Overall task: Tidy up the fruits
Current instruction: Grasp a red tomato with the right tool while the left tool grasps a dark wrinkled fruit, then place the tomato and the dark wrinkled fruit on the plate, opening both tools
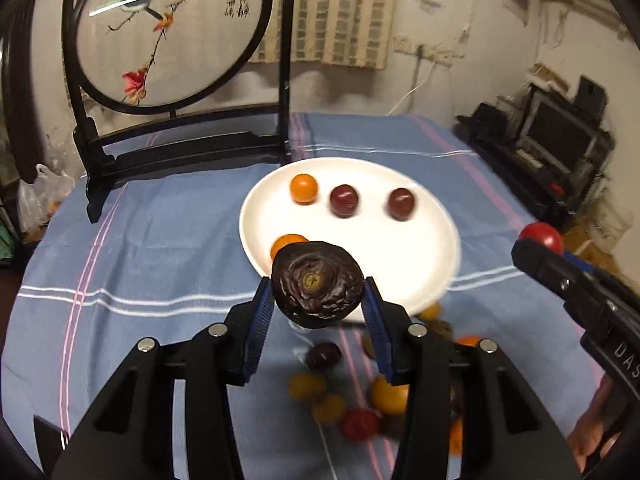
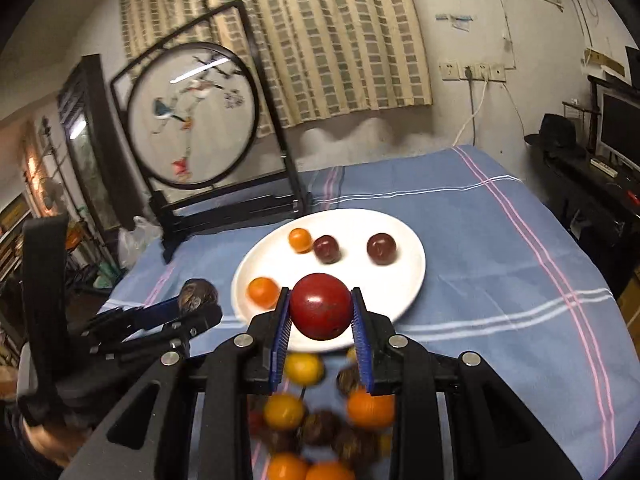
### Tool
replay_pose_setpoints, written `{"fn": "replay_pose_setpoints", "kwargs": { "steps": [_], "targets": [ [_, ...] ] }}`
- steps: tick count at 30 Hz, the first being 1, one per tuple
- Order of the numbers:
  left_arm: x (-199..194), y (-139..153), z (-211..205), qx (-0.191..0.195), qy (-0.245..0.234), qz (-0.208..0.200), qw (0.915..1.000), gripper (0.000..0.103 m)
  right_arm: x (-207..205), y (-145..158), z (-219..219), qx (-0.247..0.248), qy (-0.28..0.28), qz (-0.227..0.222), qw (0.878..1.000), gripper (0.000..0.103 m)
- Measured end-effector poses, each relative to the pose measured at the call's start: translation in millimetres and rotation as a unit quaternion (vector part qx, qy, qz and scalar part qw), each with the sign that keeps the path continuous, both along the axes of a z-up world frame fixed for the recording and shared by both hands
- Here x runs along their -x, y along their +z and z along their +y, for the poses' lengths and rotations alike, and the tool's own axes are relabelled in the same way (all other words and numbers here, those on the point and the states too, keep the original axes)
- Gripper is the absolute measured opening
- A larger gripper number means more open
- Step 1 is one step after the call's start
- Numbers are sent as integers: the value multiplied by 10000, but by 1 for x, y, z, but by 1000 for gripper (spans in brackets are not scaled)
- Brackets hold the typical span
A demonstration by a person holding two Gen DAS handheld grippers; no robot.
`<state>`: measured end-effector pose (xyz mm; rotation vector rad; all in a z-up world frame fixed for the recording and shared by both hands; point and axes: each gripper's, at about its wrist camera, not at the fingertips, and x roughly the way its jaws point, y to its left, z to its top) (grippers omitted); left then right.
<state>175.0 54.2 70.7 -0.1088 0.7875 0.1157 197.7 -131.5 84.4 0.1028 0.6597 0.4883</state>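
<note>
The letters "DAS" show in white on the side of the right gripper [image 1: 538,240]; the rest is cut off. There is dark brush writing on the round bird picture [image 1: 168,32] in its black stand, too blurry to read. The left gripper [image 1: 318,300] pinches a dark wrinkly fruit [image 1: 318,288] between its blue pads. The right gripper's fingers squeeze a shiny red fruit [image 2: 321,306]. Both are held up in the air, near the front edge of the white plate [image 1: 420,248]. On the plate sit two orange fruits and two dark red ones. More fruits lie in a pile [image 2: 320,420] on the blue striped cloth [image 1: 160,240], partly hidden behind the grippers.
</note>
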Motion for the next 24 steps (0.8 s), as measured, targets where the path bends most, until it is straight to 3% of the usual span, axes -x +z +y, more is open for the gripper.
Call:
{"fn": "replay_pose_setpoints", "kwargs": {
  "steps": [6,10,12,13,14,15,24],
  "targets": [
    [-41,-31,-1,172,-88,447,9988,44,-41,-44,7,-254,217,875,9956,29],
    [-59,-46,-9,270,-239,567,9977,44,-49,-54,4,-277,322,1076,9933,30],
    [-67,-53,-13,233,-277,652,9972,44,-50,-57,-1,-455,302,1159,9918,34],
    [-69,-56,-14,208,-281,685,9970,45,-51,-58,-3,-586,284,1216,9904,41],
    [-70,-57,-14,194,-265,702,9970,54,-52,-60,-5,-665,244,1228,9899,61],
    [-70,-57,-13,205,-216,704,9971,68,-51,-60,-6,-689,192,1187,9903,69],
    [-14,-29,10,459,164,211,9986,86,-31,-43,-10,-490,197,862,9949,73]
  ]
}}
